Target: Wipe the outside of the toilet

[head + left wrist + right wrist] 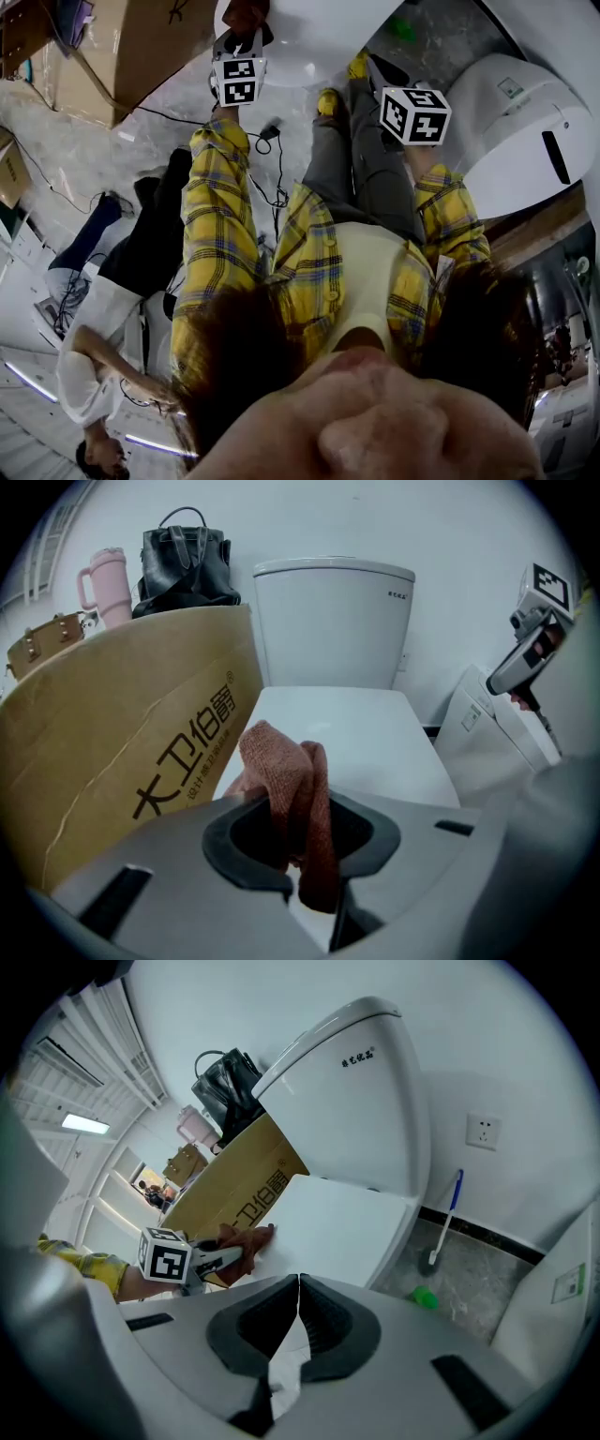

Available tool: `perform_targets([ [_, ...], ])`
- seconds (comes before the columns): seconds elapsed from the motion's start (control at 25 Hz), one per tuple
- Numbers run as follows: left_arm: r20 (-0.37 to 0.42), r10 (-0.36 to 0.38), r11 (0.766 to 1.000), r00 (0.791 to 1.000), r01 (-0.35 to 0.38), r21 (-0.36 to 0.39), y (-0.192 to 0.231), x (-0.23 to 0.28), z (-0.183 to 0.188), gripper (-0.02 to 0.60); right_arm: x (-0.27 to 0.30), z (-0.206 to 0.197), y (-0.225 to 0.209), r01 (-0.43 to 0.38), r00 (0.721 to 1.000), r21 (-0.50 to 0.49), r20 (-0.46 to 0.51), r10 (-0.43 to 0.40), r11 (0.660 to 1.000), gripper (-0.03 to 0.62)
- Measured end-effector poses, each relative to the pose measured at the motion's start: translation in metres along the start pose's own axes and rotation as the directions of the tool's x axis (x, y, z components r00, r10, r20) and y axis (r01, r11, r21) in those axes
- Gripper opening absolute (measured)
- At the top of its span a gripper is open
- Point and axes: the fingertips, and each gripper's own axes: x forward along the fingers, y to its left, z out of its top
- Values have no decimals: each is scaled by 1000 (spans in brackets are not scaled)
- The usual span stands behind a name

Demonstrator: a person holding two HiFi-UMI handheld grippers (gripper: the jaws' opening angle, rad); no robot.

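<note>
I'm pinching the rust cloth (292,789) in my left tongs (305,860) by the toilet lid (370,733)'s left edge, right tongs (296,1314) hanging closed, empty; next, probably pressing and sweeping across.

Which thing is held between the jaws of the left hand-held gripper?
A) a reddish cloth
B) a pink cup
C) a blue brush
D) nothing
A: the left gripper view shows the left hand-held gripper shut on the reddish cloth.
</note>
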Motion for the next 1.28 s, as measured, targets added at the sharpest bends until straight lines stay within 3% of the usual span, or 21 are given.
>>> perform_targets([
  [0.32,32,-105,994,994,104,10,-49,-7,3,95,3,-2,3,6,1000,6,-6,-6,1000,26],
  [0.68,9,-216,976,976,216,21,-100,-7,-6,95,3,-2,3,21,1000,24,4,-21,999,26],
  [1.28,-2,-440,898,898,440,-17,-189,-19,3,95,-3,-1,-8,42,999,47,22,-43,998,26],
])
